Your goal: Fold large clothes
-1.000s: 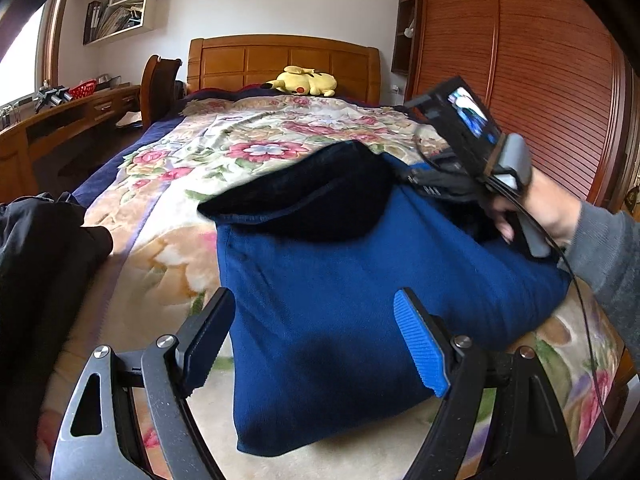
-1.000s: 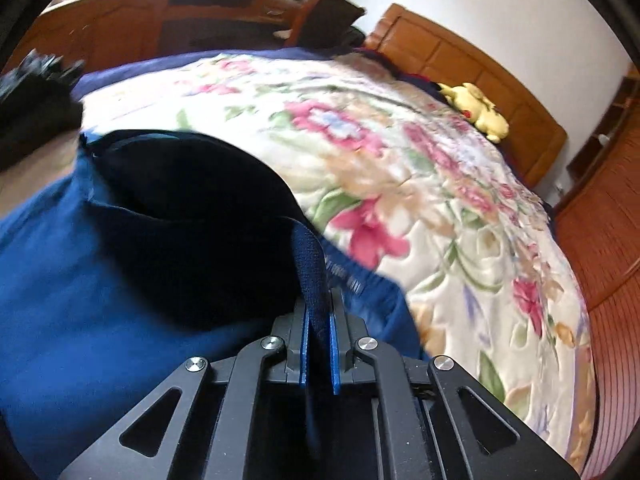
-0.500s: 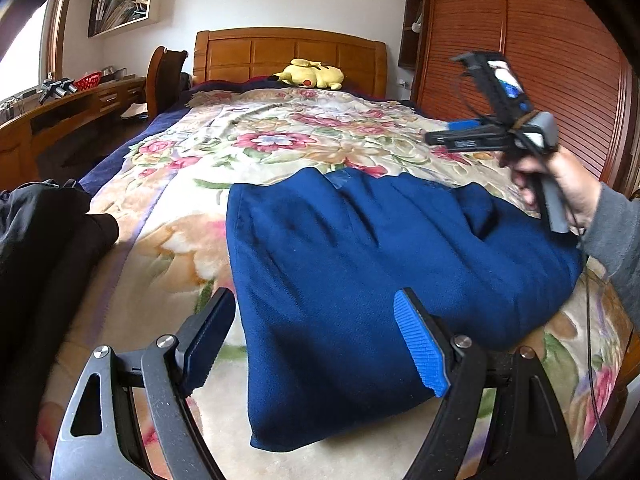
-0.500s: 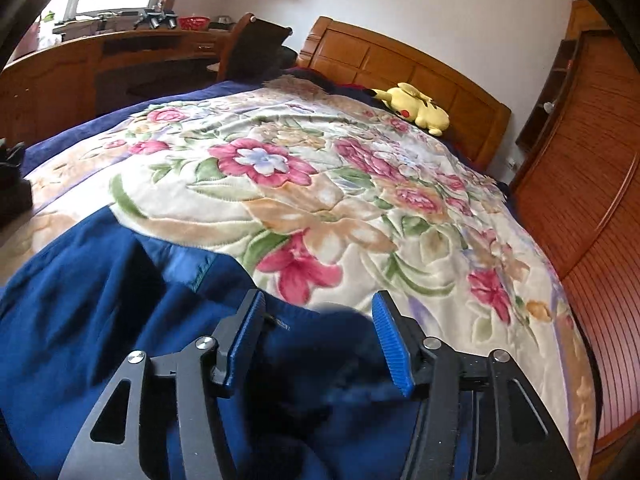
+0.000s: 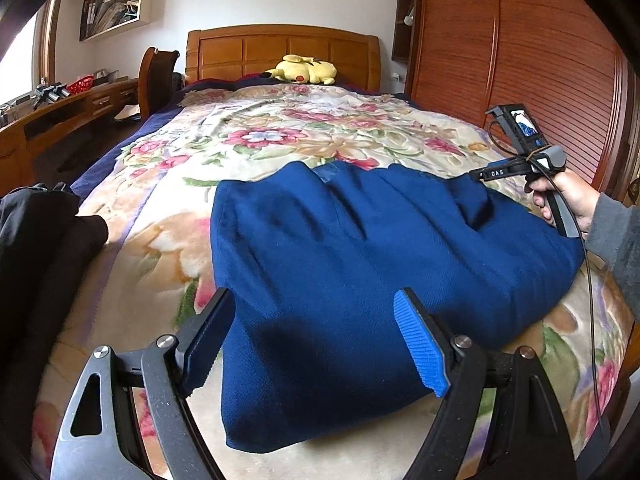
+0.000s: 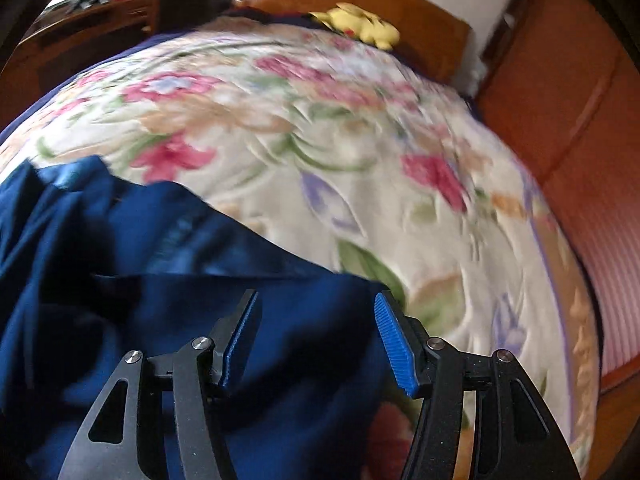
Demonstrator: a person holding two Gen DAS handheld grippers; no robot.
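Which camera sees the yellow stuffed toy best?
The left wrist view. There the yellow stuffed toy is sharp, lying against the wooden headboard. In the right wrist view the toy is only a blurred yellow shape near the top edge.

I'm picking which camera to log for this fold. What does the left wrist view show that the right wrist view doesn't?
Only the left wrist view: the person's right hand holding the right gripper, the dark clothes and wall shelves. Only the right wrist view: that gripper's open jaws over the blue garment. Both: garment, floral bedspread, yellow plush toy.
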